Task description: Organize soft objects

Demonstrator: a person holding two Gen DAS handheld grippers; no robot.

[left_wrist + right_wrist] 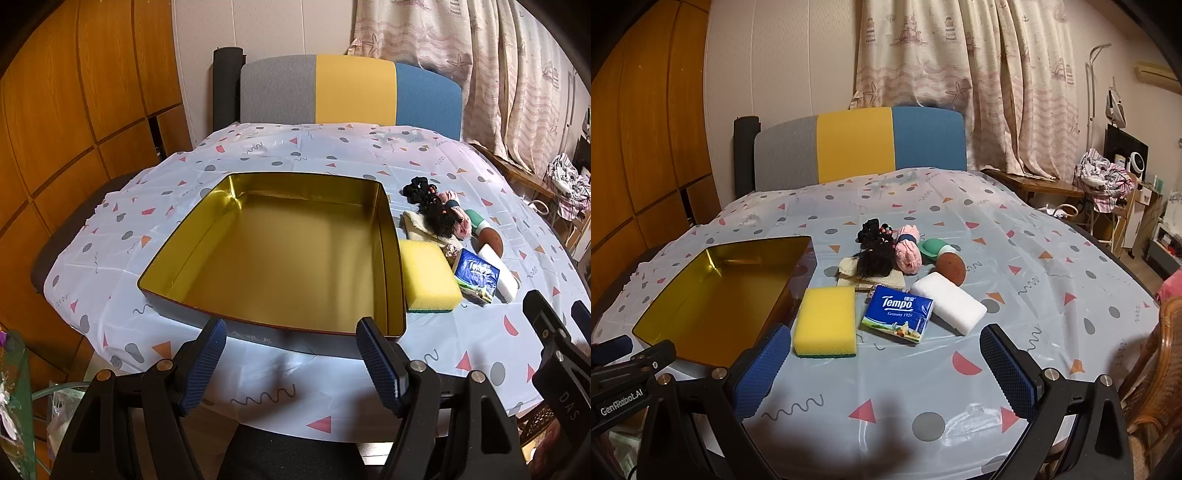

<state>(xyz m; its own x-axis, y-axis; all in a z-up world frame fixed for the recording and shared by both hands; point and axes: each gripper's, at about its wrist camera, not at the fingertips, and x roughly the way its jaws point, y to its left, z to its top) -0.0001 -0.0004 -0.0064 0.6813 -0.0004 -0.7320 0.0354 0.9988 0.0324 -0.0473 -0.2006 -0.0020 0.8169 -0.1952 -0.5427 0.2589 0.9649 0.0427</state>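
An empty gold-lined tin box (pixel 207 229) (pixel 657 295) sits on the patterned tablecloth. To its right lie a yellow sponge (pixel 428 277) (pixel 825 321), a blue Tempo tissue pack (pixel 476 275) (pixel 899 314), a white sponge block (pixel 498 273) (pixel 949 301), black hair ties (pixel 436 206) (pixel 875 251), a pink scrunchie (pixel 908 254), a beige cloth (pixel 882 282), a green puff (pixel 931 247) and a brown puff (pixel 951 267). My left gripper (pixel 291 332) is open and empty at the box's near wall. My right gripper (pixel 882 339) is open and empty, just short of the sponge and tissue pack.
A grey, yellow and blue chair back (pixel 351 92) (pixel 857 144) stands behind the table. Wooden cabinets (pixel 74 110) are at the left, curtains (pixel 960 74) at the back right. A wicker chair (pixel 1160 369) is at the right table edge.
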